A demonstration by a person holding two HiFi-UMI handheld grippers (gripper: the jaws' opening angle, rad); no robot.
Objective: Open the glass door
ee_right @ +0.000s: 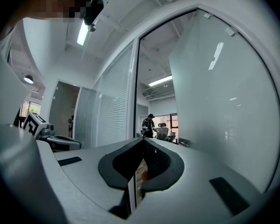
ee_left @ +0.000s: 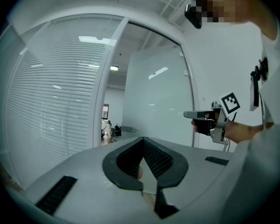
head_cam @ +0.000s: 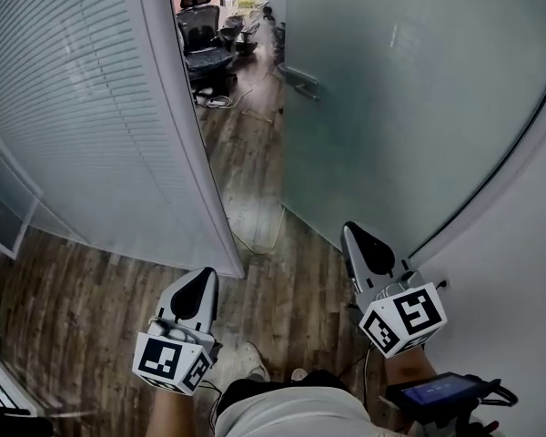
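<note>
The glass door is being shown swung open into the room beyond, standing at the right of the doorway, with its handle near the free edge. The left tongs are being held pressed together, with nothing pinched, over the wooden floor beside the partition with blinds. The right tongs are being held pressed together too, empty, near the door's lower edge. An office chair is being seen through the opening.
</note>
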